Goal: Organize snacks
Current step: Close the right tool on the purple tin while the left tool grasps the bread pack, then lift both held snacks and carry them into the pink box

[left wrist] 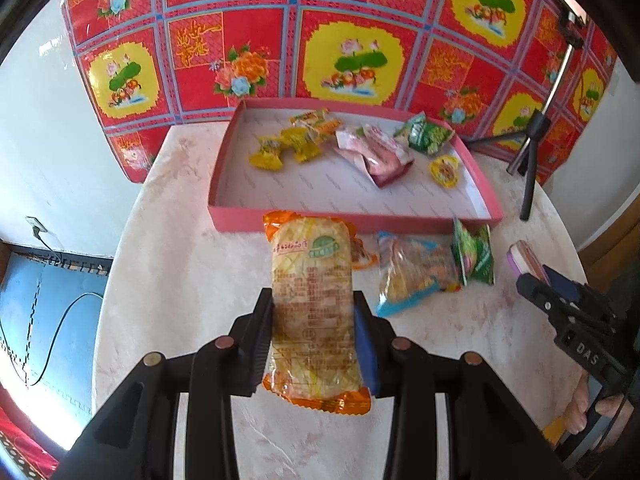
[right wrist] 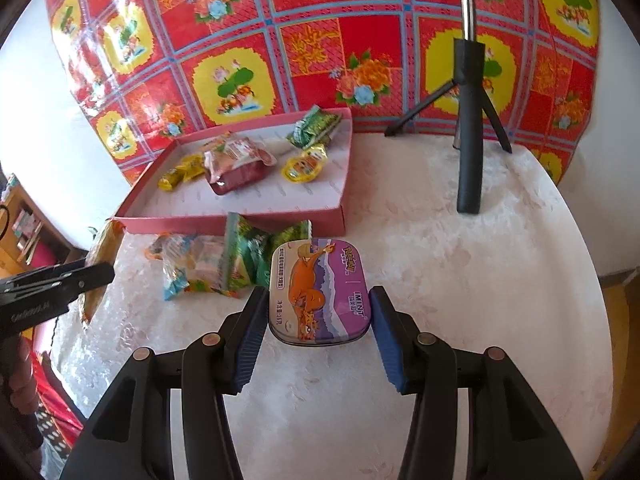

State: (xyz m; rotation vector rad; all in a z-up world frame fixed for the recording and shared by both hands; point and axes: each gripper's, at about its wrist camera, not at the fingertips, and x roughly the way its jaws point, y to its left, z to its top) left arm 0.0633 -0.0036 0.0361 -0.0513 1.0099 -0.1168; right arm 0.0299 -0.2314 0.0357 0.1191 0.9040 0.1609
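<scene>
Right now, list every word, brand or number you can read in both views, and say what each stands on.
"IMINT": on the purple rectangular mint tin held in the right hand-held gripper.
"DAS": on that gripper's black body, seen from the left wrist view.
Orange-ended clear snack packet in the left hand-held gripper: print too blurred to read.
Other wrappers and the red patterned cloth: unreadable.

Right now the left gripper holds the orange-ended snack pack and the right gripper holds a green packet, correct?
Not quite. The left gripper does hold the orange-ended snack pack, but the right gripper holds a purple mint tin, as the right wrist view shows.
</scene>
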